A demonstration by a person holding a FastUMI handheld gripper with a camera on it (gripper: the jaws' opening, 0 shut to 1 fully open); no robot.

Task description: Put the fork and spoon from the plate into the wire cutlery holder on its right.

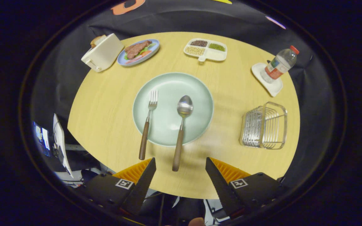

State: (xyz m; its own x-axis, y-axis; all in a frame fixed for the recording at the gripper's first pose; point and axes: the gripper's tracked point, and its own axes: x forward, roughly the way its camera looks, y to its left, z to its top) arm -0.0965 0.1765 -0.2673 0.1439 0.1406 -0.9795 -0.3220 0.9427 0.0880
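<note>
Your hand-held gripper (pixel 180 163) hangs wide open and empty, the spoon (pixel 181 125) handle's end between its fingertips.

My gripper (pixel 180 164) is spread wide w/ nothing held, above the table (pixel 105 110) edge. Spoon (pixel 181 131) handle end sits just ahead, btwn my fingers; fork (pixel 148 124) lies left of it, both on the plate (pixel 200 94). Wire cutlery holder (pixel 264 125) stands right of the plate, apart from it.
</note>
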